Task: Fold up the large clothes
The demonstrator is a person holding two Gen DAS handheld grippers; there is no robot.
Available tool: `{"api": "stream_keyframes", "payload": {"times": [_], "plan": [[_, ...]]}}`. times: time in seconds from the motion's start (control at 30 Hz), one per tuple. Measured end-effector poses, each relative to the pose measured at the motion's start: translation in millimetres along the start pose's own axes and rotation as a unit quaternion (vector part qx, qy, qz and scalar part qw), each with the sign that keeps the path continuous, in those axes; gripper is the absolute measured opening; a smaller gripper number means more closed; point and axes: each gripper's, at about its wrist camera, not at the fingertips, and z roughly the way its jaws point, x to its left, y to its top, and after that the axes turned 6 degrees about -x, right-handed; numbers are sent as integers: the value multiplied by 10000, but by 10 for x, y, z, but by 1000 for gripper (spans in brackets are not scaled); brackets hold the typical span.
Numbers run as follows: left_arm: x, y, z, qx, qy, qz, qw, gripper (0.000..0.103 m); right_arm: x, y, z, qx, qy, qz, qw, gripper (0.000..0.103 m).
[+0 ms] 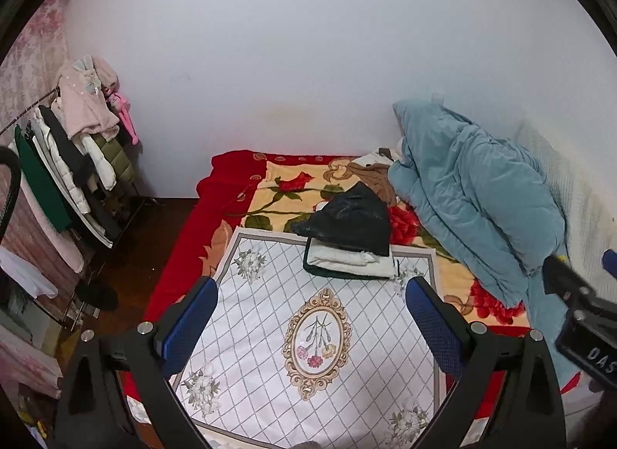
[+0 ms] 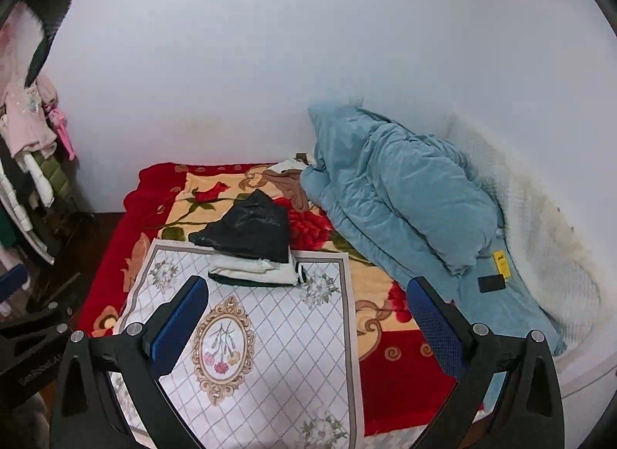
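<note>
A folded stack of clothes point(image 1: 353, 260) point(image 2: 254, 269) lies at the far edge of a white floral cloth point(image 1: 270, 333) point(image 2: 293, 352) spread on the bed. A black shiny garment point(image 1: 349, 219) point(image 2: 248, 227) tops the stack, over white and dark green pieces. My left gripper point(image 1: 310, 319) hovers open above the cloth, nothing between its blue pads. My right gripper point(image 2: 308, 318) is also open and empty, above the cloth's right edge. In the left wrist view part of the right gripper's body point(image 1: 582, 306) shows at the right; the left gripper's body point(image 2: 31, 341) shows at the left of the right wrist view.
The bed carries a red and yellow rose blanket point(image 1: 277, 194) point(image 2: 393, 364). A bunched blue quilt point(image 1: 474, 194) point(image 2: 405, 202) lies against the wall at right. A clothes rack point(image 1: 73, 152) point(image 2: 27, 163) with several hanging garments stands left, over dark floor point(image 1: 139, 240).
</note>
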Motion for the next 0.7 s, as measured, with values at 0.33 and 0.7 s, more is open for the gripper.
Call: {"api": "stream_keyframes", "payload": {"times": [0.33, 0.7], "plan": [[-31, -1, -111, -116, 100, -102, 9998, 100, -40, 14, -32, 39, 90, -123, 9999, 103], [-35, -31, -179, -179, 128, -102, 9997, 100, -63, 37, -36, 13, 95, -134, 9999, 103]]}}
